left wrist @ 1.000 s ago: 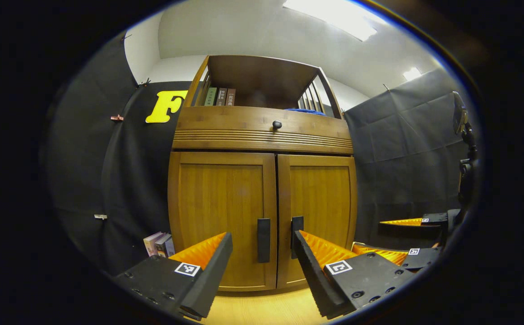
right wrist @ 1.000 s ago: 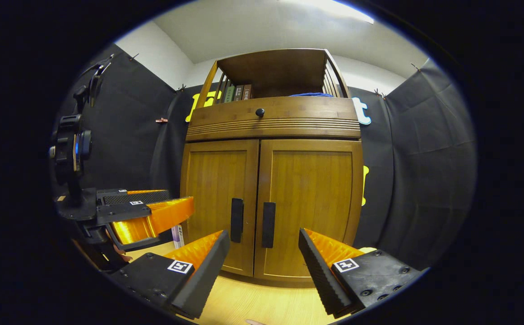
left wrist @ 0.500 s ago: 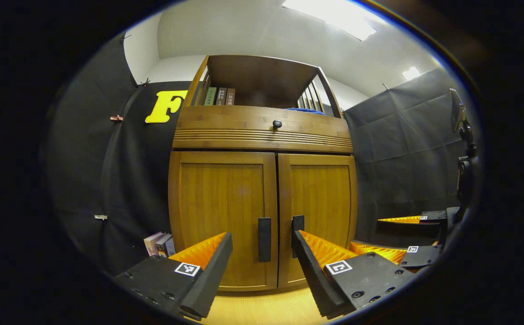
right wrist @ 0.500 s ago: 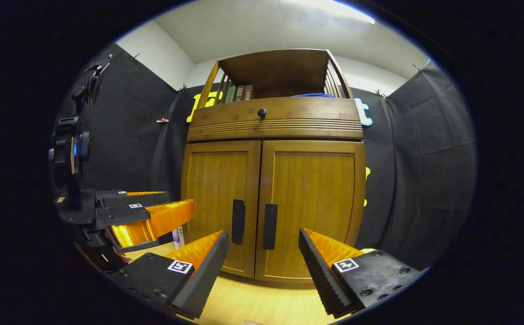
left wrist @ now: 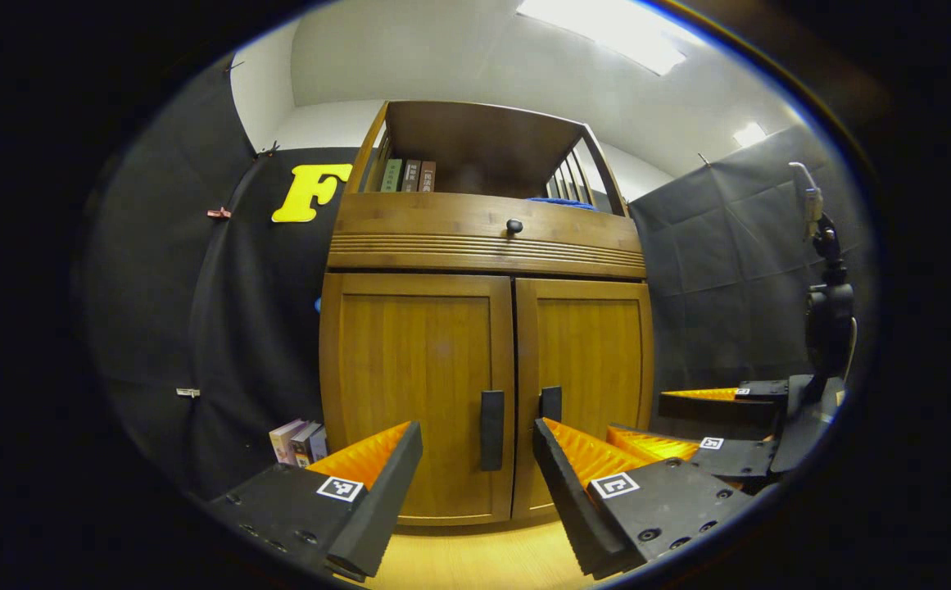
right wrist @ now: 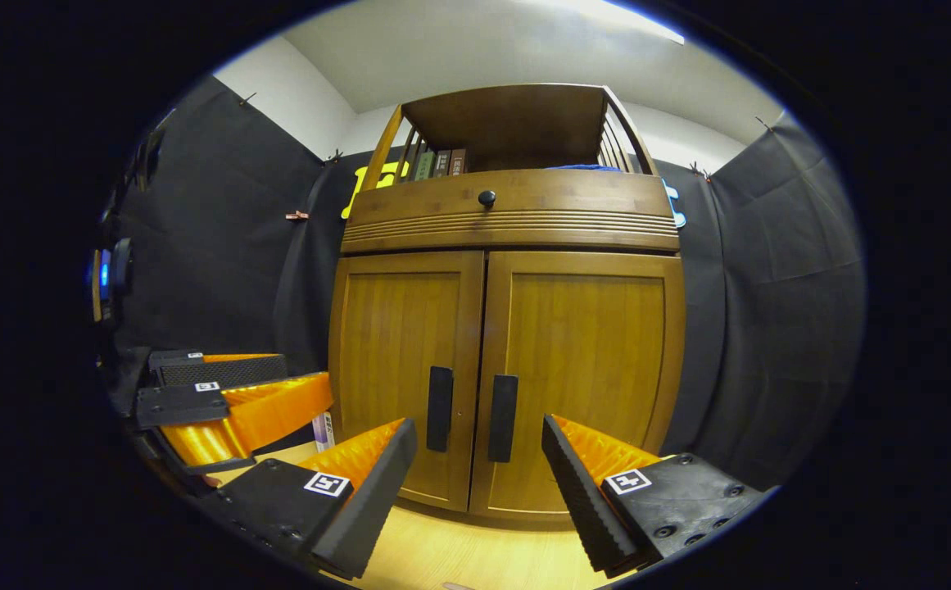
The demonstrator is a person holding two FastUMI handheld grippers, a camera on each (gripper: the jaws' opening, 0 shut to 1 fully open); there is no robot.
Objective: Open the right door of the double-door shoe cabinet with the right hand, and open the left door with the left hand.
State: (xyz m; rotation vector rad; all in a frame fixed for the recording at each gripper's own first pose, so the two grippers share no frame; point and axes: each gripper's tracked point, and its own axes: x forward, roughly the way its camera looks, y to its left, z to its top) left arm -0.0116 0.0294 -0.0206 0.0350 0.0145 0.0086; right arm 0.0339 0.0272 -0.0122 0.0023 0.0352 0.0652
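Wooden shoe cabinet (right wrist: 508,328) straight ahead on the floor, left door (right wrist: 405,369) and right door (right wrist: 586,385) both closed. Right gripper (right wrist: 479,459) wide open, near the dark handles (right wrist: 502,418), touching nothing. Left gripper (left wrist: 475,463) wide open too, holding nothing.

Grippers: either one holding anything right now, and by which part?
Nothing is held. The left gripper and right gripper both have open jaws, short of the closed cabinet doors; neither touches the left handle or right handle.
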